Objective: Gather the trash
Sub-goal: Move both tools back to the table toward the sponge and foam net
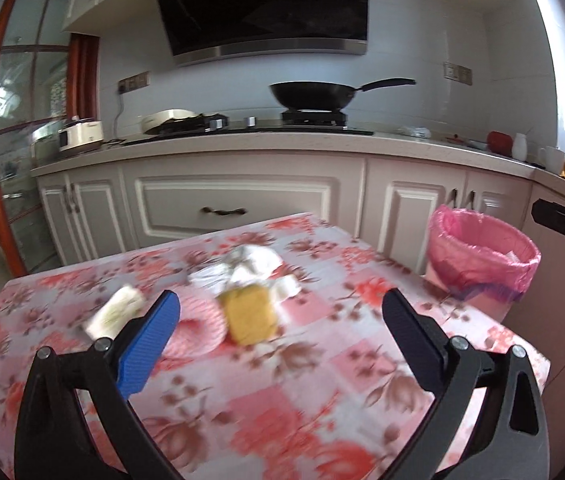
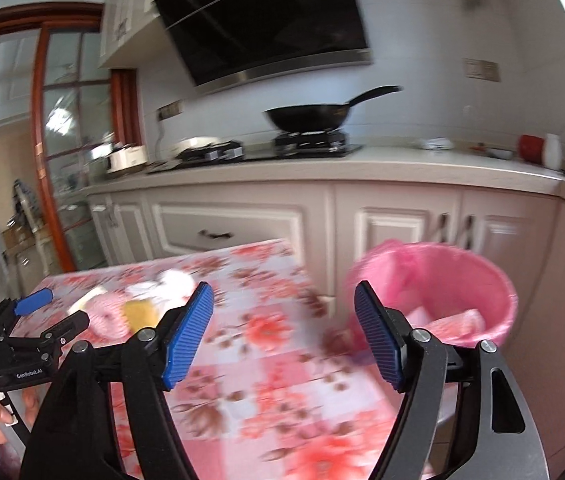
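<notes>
Left tongs (image 1: 281, 312) spread wide, nothing between the pads, poised above the floral-clothed desk (image 1: 302, 380). Right tongs (image 2: 284, 330) likewise released and empty, set over the desk's right edge beside the pink-lined bin (image 2: 434, 292). Trash clustered mid-desk just beyond the left tongs: yellow sponge-like block (image 1: 249, 312), pink mesh item (image 1: 198, 330) touching its left side, pale wrapped piece (image 1: 116, 310) further left, crumpled white tissues (image 1: 242, 268) behind; motion blur leaves their exact identities uncertain. Bin standing off the desk's right corner, some scraps inside. Beyond, kitchen cabinets and black wok (image 1: 310, 94) on stove.
</notes>
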`<state>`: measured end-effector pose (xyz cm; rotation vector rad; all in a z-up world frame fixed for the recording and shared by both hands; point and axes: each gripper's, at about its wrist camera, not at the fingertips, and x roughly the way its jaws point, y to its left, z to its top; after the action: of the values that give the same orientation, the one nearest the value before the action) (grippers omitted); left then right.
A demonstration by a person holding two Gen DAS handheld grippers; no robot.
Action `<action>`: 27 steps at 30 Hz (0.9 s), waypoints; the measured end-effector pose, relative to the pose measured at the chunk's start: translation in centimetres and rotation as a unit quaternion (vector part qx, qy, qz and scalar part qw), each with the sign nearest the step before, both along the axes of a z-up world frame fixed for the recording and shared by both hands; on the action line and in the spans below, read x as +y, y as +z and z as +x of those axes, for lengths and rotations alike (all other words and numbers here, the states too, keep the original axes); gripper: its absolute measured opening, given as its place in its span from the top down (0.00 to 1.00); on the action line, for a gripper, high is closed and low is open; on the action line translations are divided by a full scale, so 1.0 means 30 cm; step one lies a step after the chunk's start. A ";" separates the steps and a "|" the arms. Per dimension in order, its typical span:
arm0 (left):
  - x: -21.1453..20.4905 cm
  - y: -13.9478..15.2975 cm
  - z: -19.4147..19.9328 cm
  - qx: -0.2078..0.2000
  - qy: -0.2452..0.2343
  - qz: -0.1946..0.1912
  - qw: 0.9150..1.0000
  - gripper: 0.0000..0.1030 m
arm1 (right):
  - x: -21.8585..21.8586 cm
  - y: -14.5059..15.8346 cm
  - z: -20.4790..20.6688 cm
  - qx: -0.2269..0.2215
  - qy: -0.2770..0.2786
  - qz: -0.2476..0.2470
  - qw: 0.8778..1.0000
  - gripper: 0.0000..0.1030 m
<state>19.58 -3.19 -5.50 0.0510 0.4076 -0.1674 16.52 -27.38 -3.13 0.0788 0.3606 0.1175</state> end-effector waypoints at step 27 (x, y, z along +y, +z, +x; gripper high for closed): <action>0.512 -0.135 -0.050 0.038 0.168 -0.008 0.985 0.05 | 0.613 -0.273 0.318 0.115 0.147 -0.039 0.982 0.26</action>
<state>18.07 12.17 -9.55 -0.0395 0.4849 0.1604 26.06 -8.99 -11.33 -0.0402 0.6073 0.3888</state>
